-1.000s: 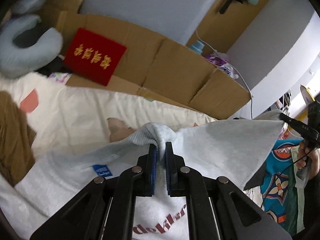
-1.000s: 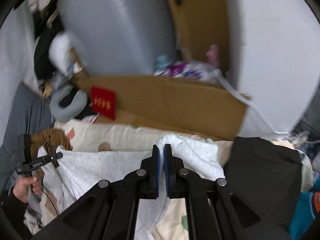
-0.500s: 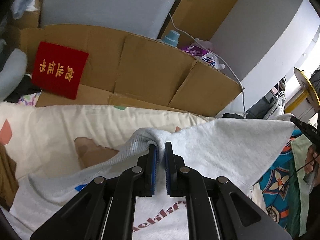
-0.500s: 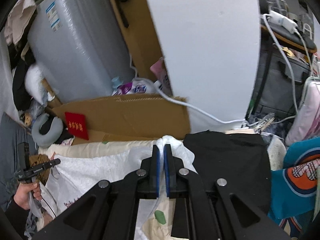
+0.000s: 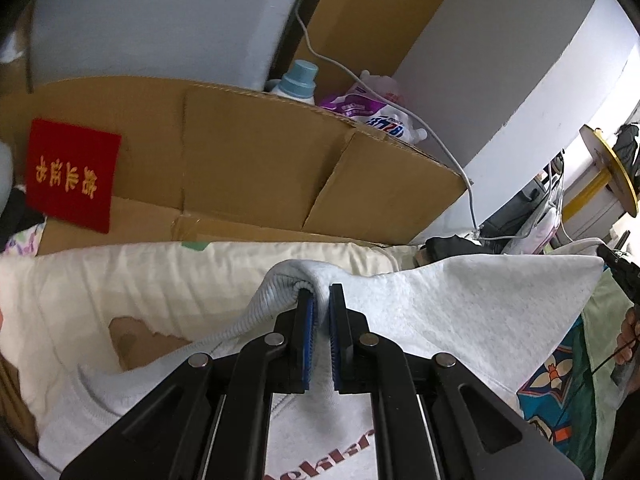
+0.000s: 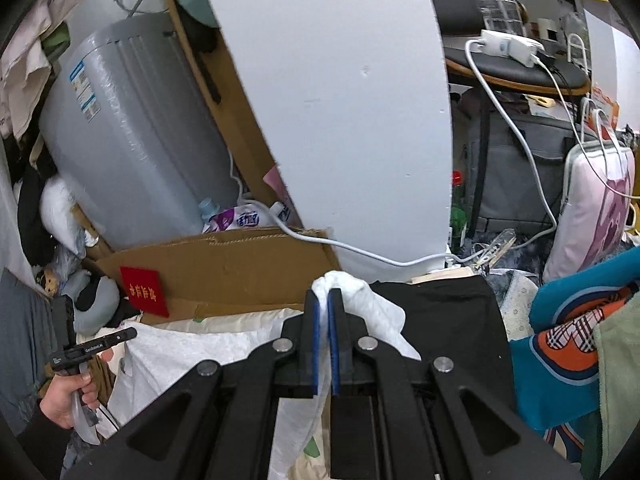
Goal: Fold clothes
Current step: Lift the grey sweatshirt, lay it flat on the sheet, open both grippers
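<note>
Left gripper [image 5: 320, 300] and right gripper [image 6: 323, 298], jaws of each clenched on a bunched corner of the white sweatshirt [image 5: 460, 312], have carried its edge up and away over the last second, so the cloth now spans taut between them above the cream bedding [image 5: 140, 276], the lift that readies a fold. Beyond, the cardboard wall [image 5: 260, 160] runs from 9 to 1 o'clock with the red booklet [image 5: 72, 174] at 9 and a white cable [image 5: 456, 160] at 1, leaving open room only on the near side; black fabric [image 6: 440, 312] lies at 3 o'clock of the right gripper.
</note>
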Tool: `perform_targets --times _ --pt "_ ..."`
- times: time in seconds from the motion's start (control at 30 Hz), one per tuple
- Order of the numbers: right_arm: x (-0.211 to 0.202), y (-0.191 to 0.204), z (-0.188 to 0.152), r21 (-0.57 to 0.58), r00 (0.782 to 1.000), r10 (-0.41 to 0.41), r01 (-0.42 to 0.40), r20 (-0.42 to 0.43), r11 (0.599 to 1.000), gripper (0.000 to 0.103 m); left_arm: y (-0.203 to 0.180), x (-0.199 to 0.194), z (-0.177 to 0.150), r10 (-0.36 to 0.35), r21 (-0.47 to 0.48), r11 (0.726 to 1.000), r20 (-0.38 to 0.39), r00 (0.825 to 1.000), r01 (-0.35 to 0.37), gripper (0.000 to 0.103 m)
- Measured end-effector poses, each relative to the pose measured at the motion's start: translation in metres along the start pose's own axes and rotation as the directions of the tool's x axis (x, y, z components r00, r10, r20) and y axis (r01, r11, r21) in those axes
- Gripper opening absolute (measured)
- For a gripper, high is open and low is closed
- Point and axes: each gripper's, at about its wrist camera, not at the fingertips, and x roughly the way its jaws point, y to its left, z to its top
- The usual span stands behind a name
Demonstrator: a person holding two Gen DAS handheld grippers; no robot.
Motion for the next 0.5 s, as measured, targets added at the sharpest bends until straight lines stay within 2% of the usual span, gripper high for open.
perform_targets --times 0.13,0.27,0.4,0.5 --pt "0.004 -0.008 -0.004 0.011 1.000 -0.024 0.024 -0.004 1.000 0.004 -0.001 0.010 0.007 0.001 0.010 1.000 0.001 1.000 -0.001 0.006" --pt "0.013 -0.018 -0.020 0.020 0.997 -0.072 0.072 -0.035 0.997 0.004 0.001 0.033 0.003 0.011 0.034 0.999 -0.050 0.999 -0.009 0.006" --pt "0.028 -0.031 -0.046 0.040 0.990 -0.102 0.107 -0.098 0.993 0.004 0.004 0.060 -0.010 0.038 0.053 0.998 -0.098 0.994 -0.033 0.006" --pt "0.038 -0.040 -0.072 0.045 0.980 -0.119 0.128 -0.161 0.991 0.004 0.004 0.082 -0.023 0.071 0.085 0.995 -0.157 0.985 -0.058 0.006"
